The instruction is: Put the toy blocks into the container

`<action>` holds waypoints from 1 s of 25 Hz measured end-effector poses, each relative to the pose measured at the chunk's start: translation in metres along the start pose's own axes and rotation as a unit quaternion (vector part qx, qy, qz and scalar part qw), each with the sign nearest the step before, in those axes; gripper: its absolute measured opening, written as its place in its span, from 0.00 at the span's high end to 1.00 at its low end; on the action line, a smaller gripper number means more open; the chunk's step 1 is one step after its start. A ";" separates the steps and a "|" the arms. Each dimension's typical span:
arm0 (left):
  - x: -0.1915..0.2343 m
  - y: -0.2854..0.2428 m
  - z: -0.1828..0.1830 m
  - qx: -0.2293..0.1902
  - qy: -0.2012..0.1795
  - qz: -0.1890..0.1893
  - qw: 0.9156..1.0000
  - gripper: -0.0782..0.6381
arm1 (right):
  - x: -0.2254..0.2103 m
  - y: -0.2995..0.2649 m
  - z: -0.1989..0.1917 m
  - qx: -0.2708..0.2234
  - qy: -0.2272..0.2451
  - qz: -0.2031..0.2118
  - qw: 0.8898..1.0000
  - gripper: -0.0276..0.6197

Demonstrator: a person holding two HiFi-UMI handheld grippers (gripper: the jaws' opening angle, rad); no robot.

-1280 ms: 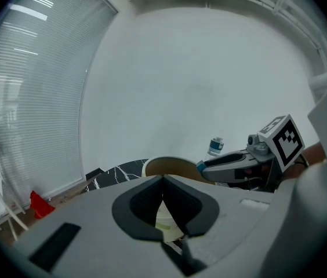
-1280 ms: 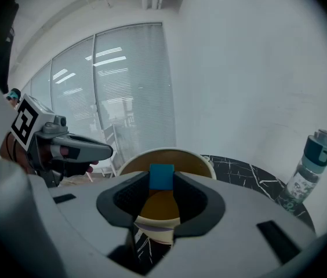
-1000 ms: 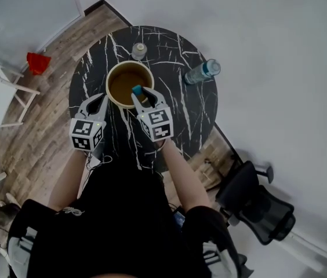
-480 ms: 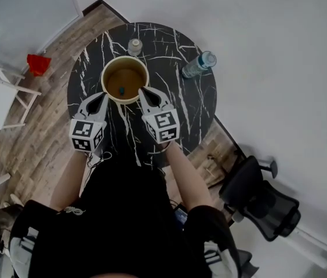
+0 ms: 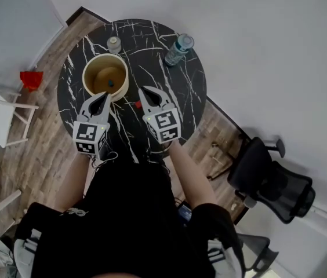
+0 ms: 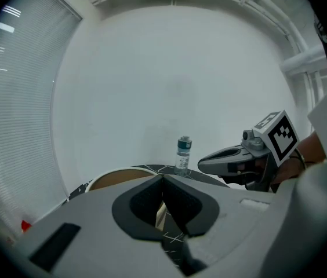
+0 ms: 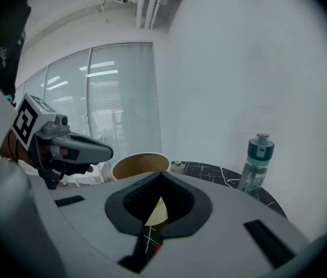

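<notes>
Block [image 5: 110, 83] in container [image 5: 91, 70] on table [image 5: 152, 51]

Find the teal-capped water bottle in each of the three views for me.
Head view: water bottle in the upper centre, right of the container.
Left gripper view: water bottle near the centre, standing upright.
Right gripper view: water bottle at the right, standing upright.
Shared landmark: the container, left of the water bottle in every view.
</notes>
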State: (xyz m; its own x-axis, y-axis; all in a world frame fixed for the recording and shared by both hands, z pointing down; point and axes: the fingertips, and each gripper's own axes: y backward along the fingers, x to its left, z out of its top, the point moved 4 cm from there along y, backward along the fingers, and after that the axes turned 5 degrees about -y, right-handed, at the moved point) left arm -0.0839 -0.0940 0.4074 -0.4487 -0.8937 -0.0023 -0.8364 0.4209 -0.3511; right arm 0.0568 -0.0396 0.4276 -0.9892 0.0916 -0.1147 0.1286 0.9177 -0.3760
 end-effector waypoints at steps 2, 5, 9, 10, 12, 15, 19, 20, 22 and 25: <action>-0.012 -0.005 0.002 0.002 -0.010 -0.014 1.000 0.89 | -0.004 0.012 -0.003 0.001 -0.010 -0.007 1.000 0.96; -0.031 -0.016 0.005 0.006 -0.030 -0.037 0.999 0.89 | -0.012 0.028 -0.011 0.004 -0.021 -0.020 1.000 0.96; -0.056 -0.035 -0.006 0.040 -0.083 -0.070 0.993 0.89 | -0.027 0.046 -0.033 0.014 -0.038 -0.042 0.998 0.96; -0.061 -0.041 -0.011 0.051 -0.093 -0.077 0.991 0.89 | -0.032 0.049 -0.039 0.017 -0.045 -0.048 0.998 0.96; -0.068 -0.051 -0.021 0.071 -0.103 -0.092 0.988 0.89 | -0.041 0.055 -0.049 0.019 -0.060 -0.060 0.996 0.96; -0.077 -0.061 -0.036 0.098 -0.107 -0.108 0.984 0.89 | -0.047 0.062 -0.064 0.022 -0.076 -0.070 0.994 0.96; -0.090 -0.076 -0.051 0.126 -0.109 -0.129 0.977 0.89 | -0.050 0.068 -0.086 0.034 -0.091 -0.075 0.992 0.96; -0.093 -0.080 -0.056 0.134 -0.108 -0.136 0.976 0.89 | -0.051 0.068 -0.092 0.038 -0.097 -0.077 0.992 0.96; -0.098 -0.087 -0.066 0.152 -0.106 -0.149 0.971 0.89 | -0.053 0.067 -0.104 0.044 -0.114 -0.078 0.989 0.96; -0.101 -0.097 -0.083 0.185 -0.113 -0.162 0.963 0.89 | -0.050 0.066 -0.120 0.047 -0.141 -0.077 0.986 0.96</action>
State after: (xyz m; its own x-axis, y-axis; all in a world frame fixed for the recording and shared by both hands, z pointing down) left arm 0.0166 -0.0318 0.5195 -0.0687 -0.9973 -0.0262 -0.7323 0.0683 -0.6776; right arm 0.1064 0.0622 0.5189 -0.9400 -0.1689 -0.2964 -0.0015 0.8709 -0.4914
